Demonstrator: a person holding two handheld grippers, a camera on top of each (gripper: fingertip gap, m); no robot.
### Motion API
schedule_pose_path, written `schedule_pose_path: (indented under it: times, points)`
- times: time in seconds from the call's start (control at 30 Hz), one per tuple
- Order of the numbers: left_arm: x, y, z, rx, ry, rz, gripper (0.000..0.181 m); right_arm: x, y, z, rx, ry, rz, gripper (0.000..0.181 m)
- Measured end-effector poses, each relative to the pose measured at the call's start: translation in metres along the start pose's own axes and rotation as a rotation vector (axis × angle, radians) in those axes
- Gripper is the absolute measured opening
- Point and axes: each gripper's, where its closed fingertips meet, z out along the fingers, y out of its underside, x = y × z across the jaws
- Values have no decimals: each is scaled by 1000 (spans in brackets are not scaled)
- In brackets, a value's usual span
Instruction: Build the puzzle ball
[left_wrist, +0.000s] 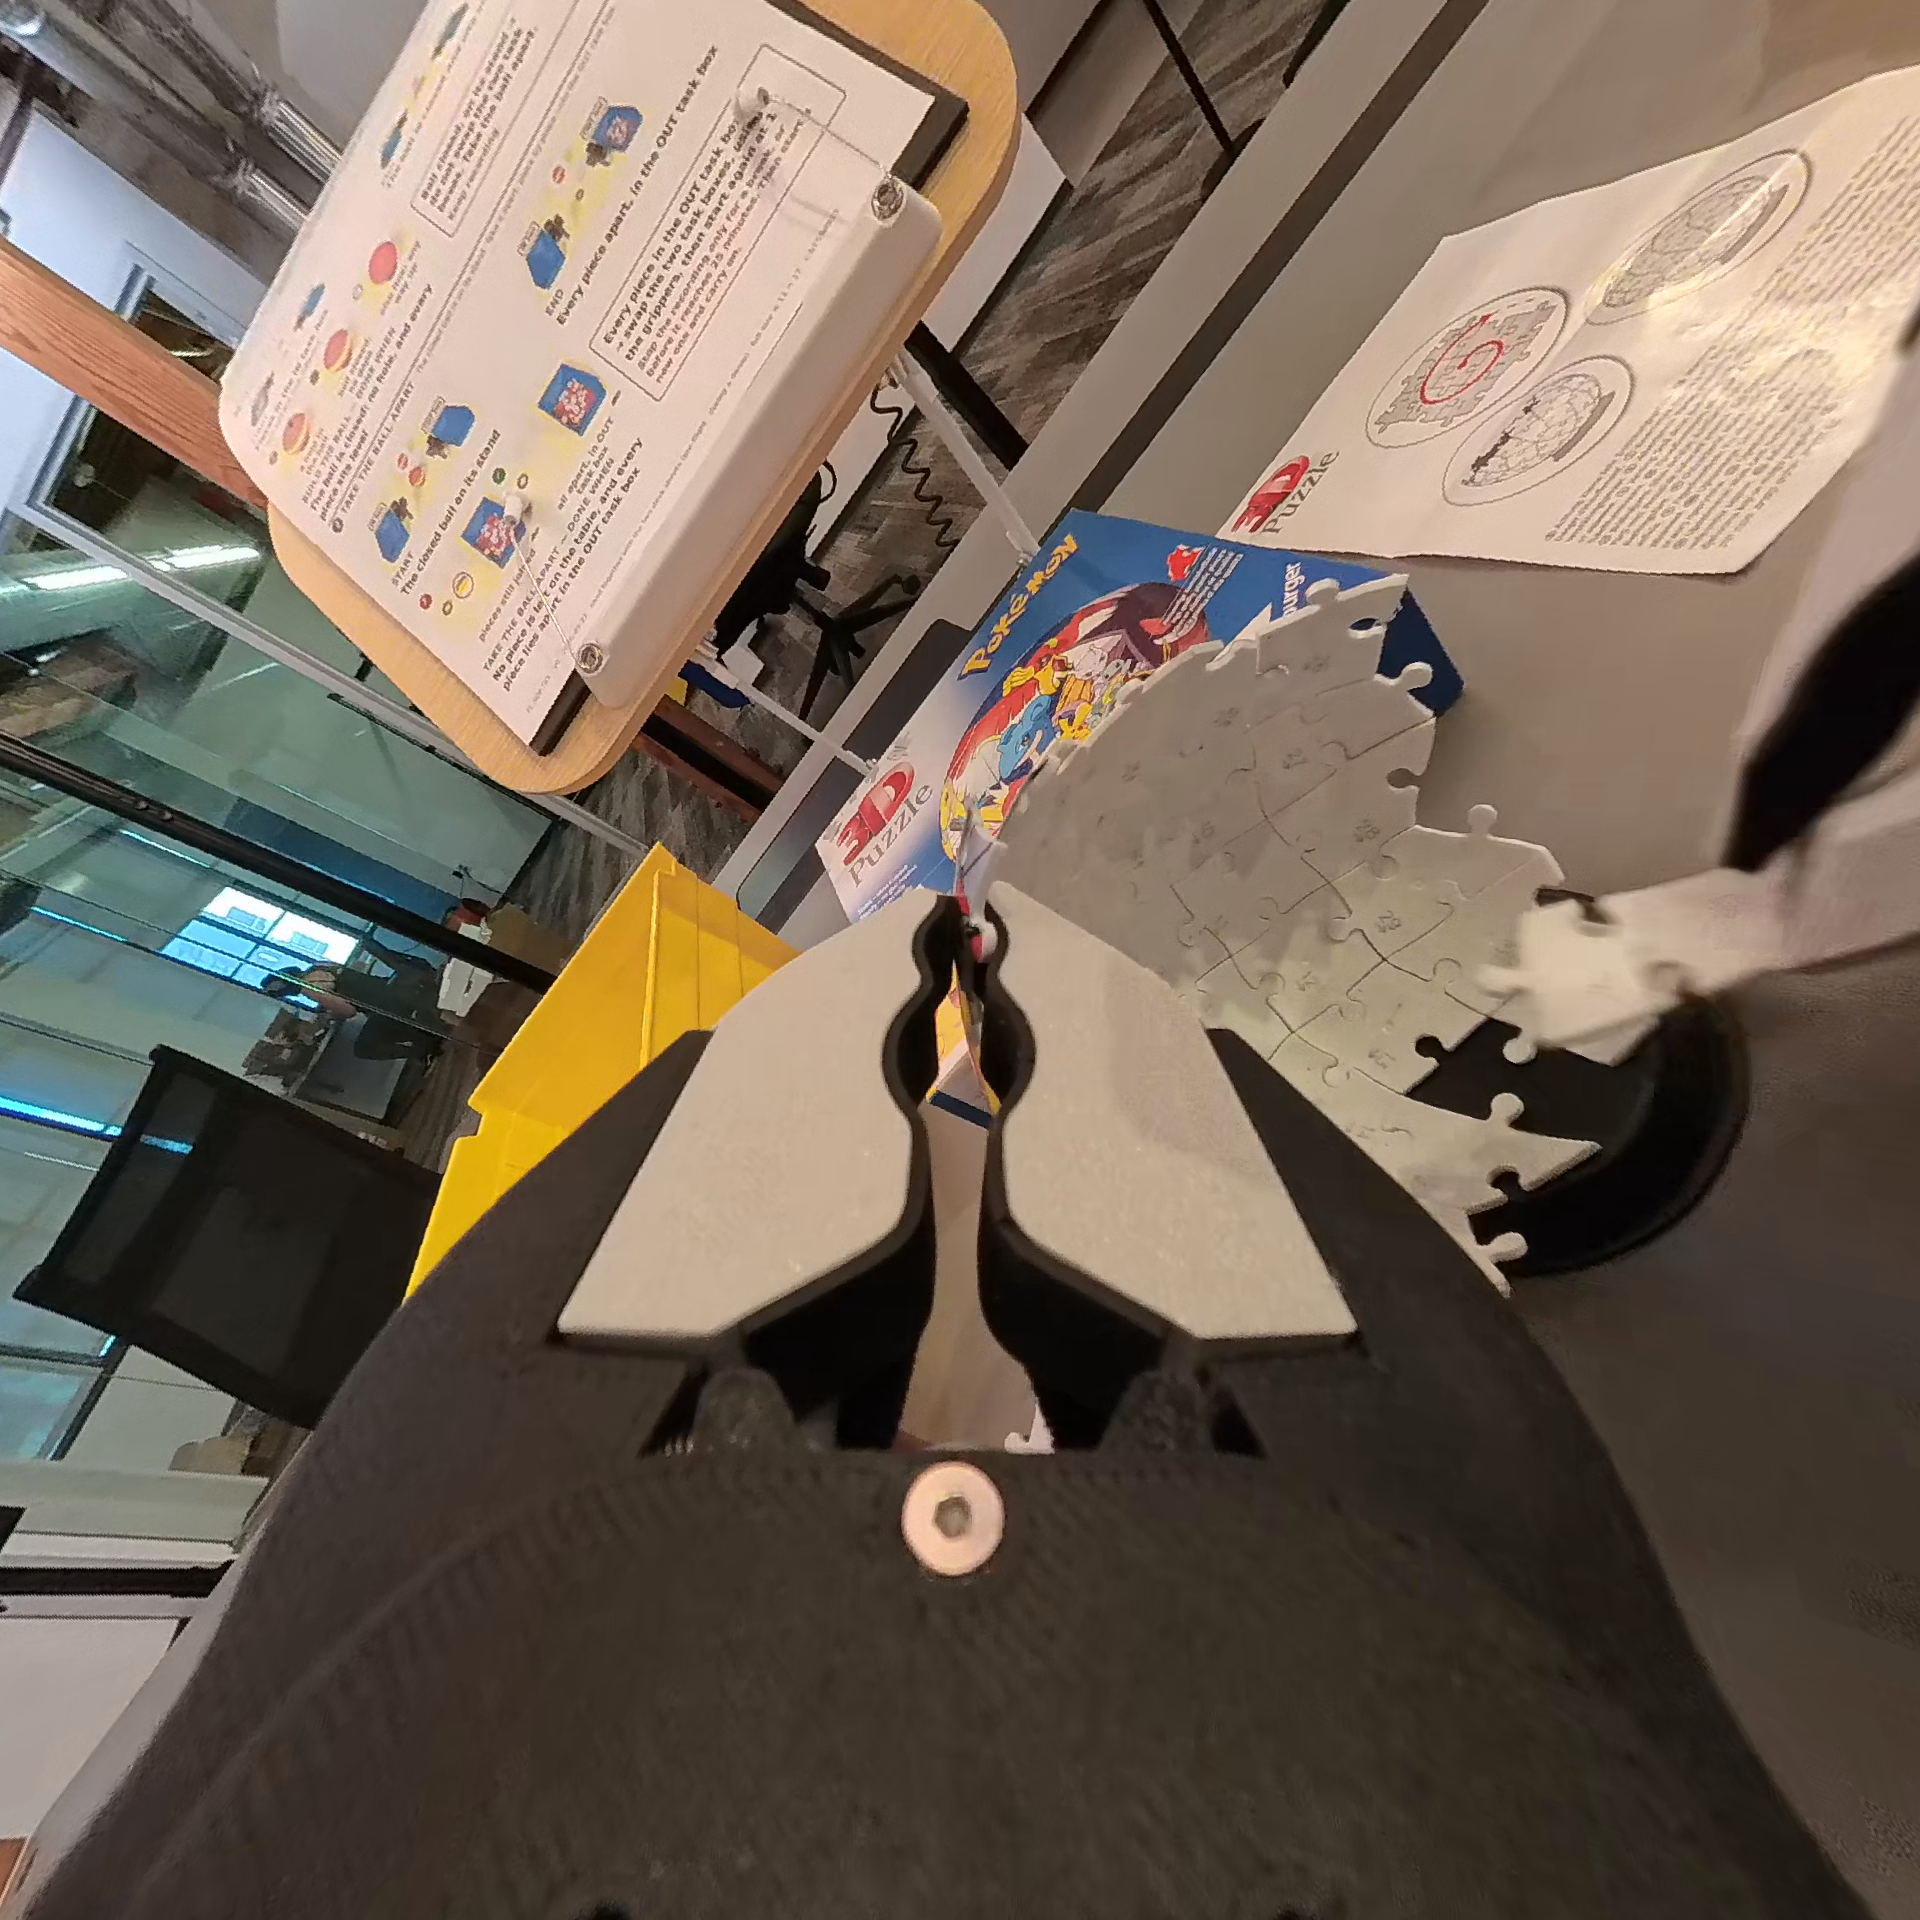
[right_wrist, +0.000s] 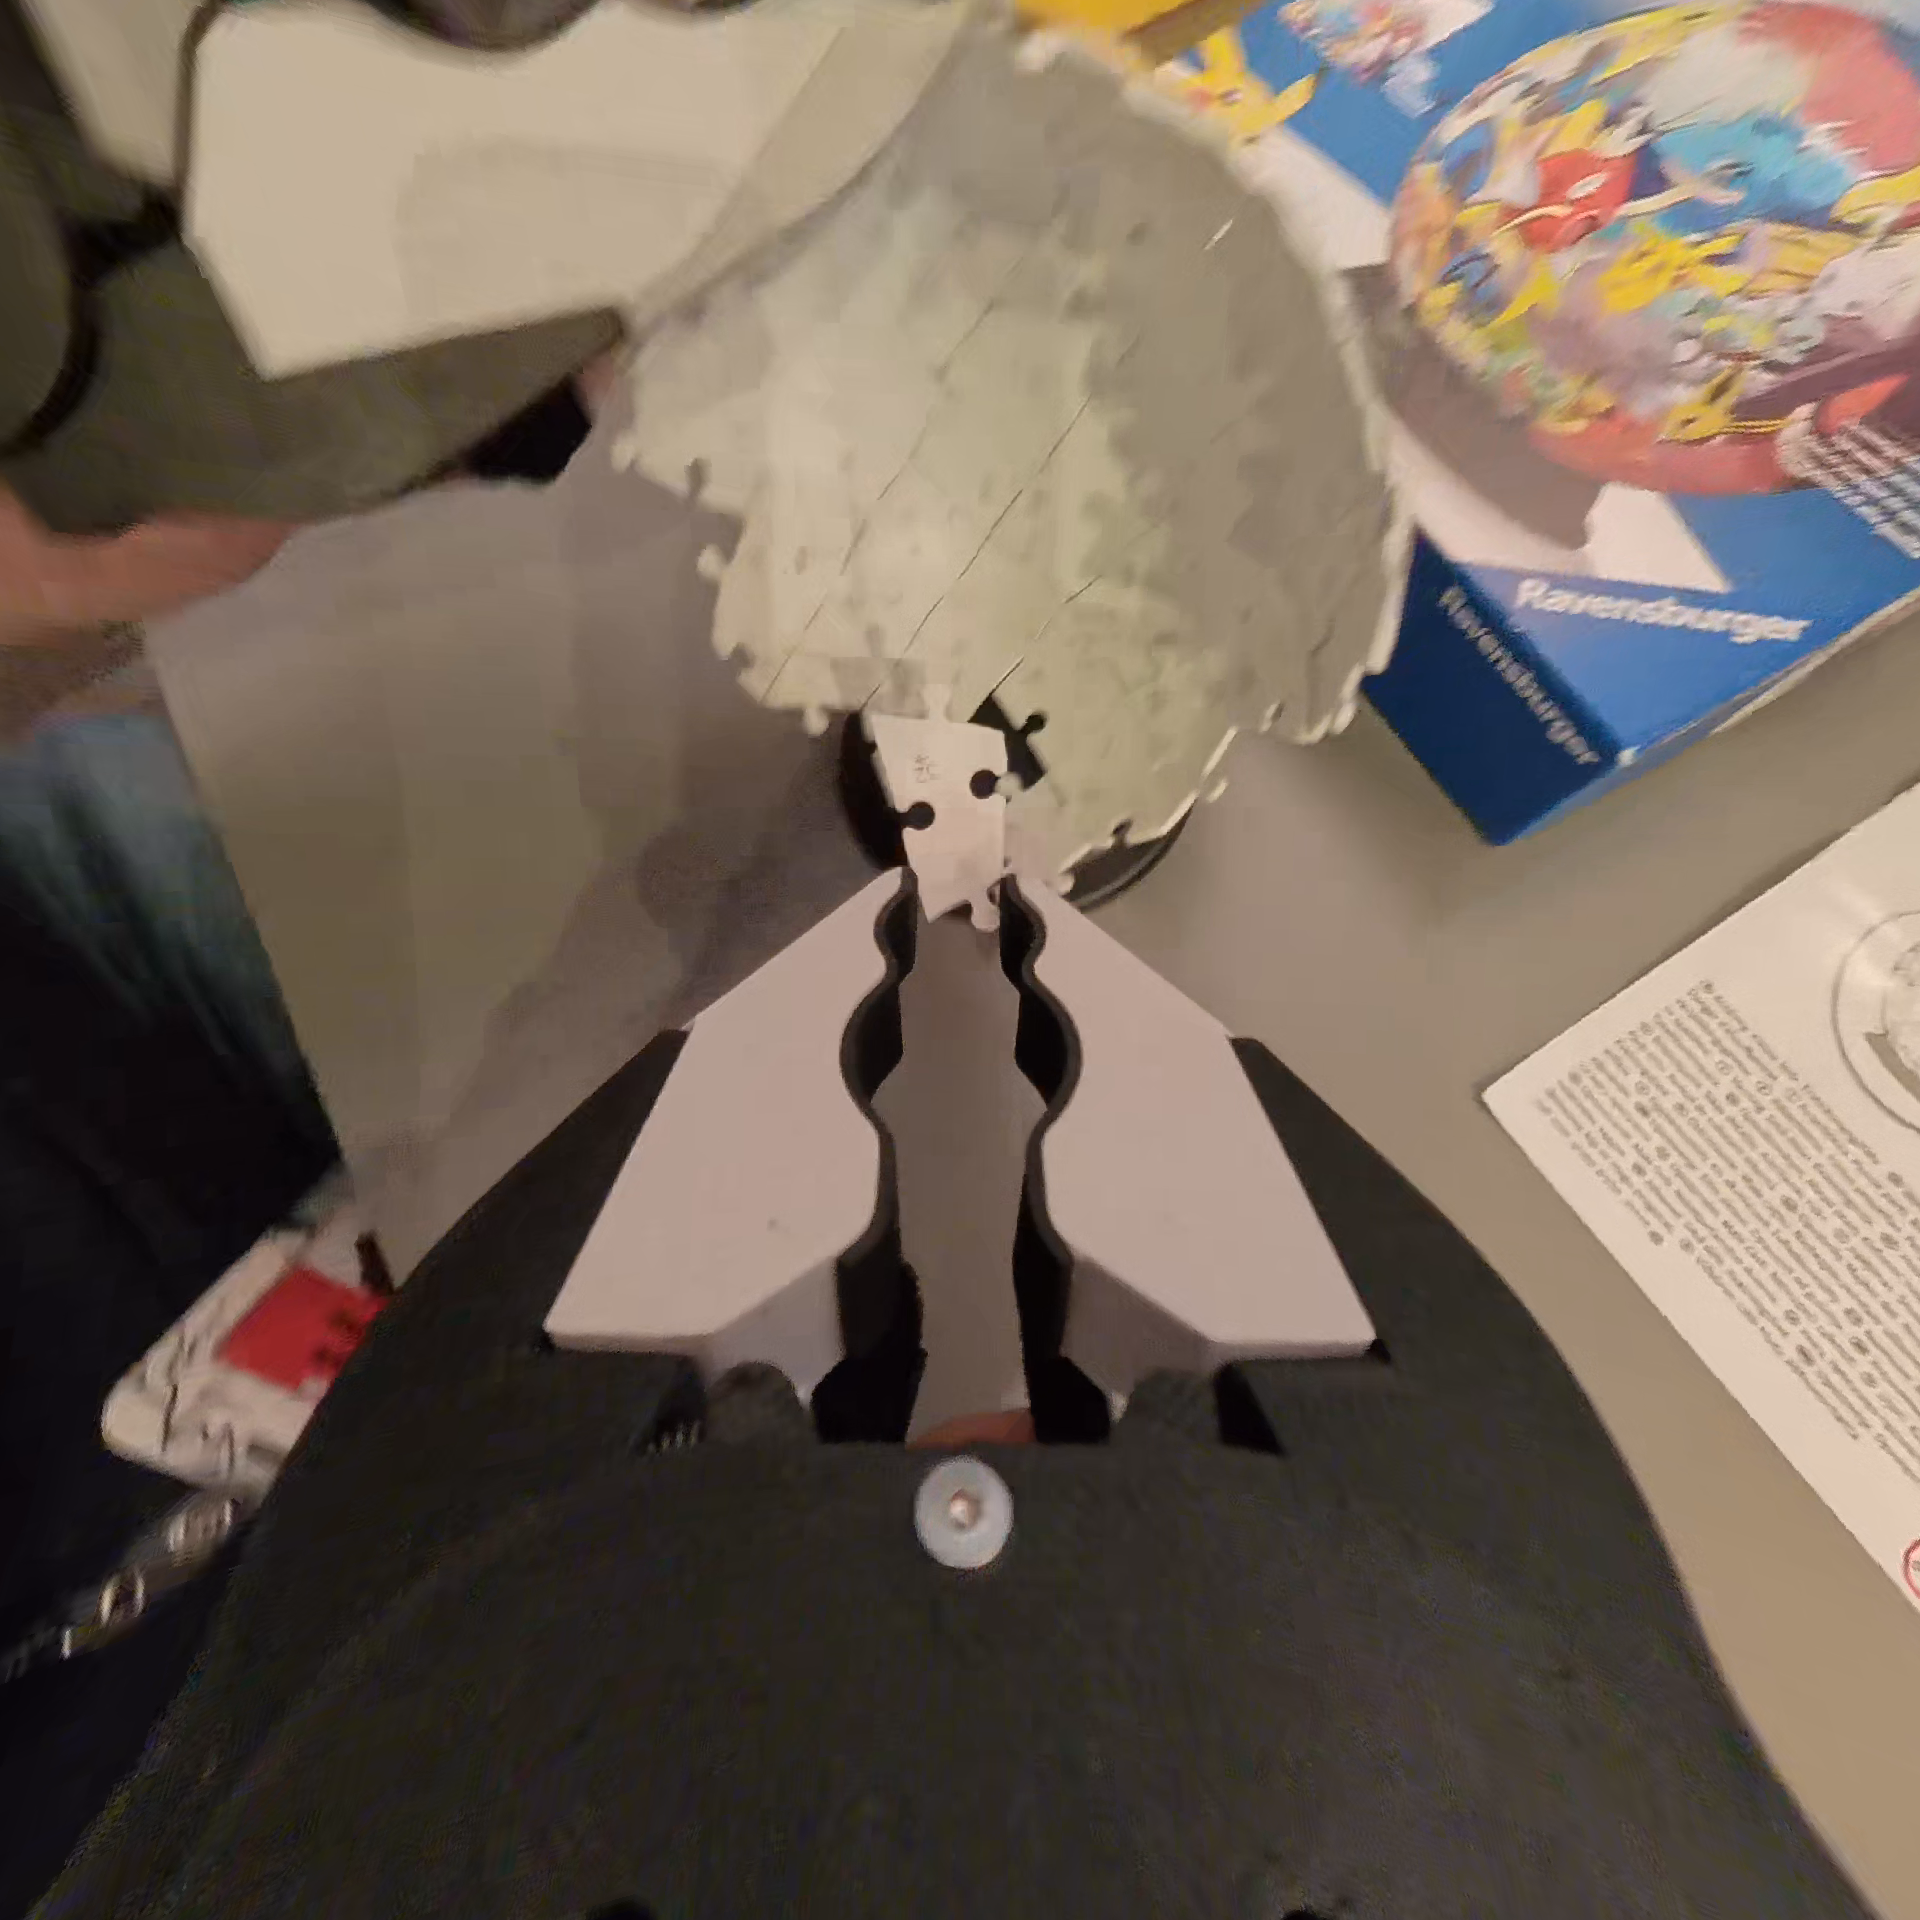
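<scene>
the left tongs (left_wrist: 971, 925) were closed on the rim of the half-built ball (left_wrist: 1278, 862), held over its black stand (left_wrist: 1662, 1174) on the surface. the right tongs (right_wrist: 961, 894), nearly closed, pinched a loose piece (right_wrist: 951, 810) at the shell's 6 o'clock edge. best to line up the tabs first, then press gently.

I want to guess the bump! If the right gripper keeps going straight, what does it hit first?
Probably the grey half-built puzzle ball shell just ahead; the white puzzle piece it holds would touch first.
</scene>
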Motion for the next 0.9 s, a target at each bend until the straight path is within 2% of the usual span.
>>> schedule_pose_path:
  times: [0.13,0.3,0.33,0.4,0.53,0.63,0.77,0.9]
  points:
    - [1,-1,-1,2,1,-3,2,2,-9,21,-25,56,139,14]
    - [0,-1,-2,6,3,-8,2,8,1,35,-77,154,166,15]
    - [-1,-1,-2,7,3,-10,2,6,1,35,-74,159,177,20]
    - [-1,-1,-2,9,4,-15,2,-4,1,38,-91,142,165,30]
    - [0,-3,-2,12,7,-14,2,-9,-9,32,-35,118,157,27]
    - [1,-2,-2,12,8,-16,2,-1,-17,26,-2,99,104,24]
    - [2,-3,-2,12,6,-8,2,-1,2,43,-129,42,30,30]
    - [0,-2,-3,9,0,-4,2,-6,0,46,-115,7,46,33]
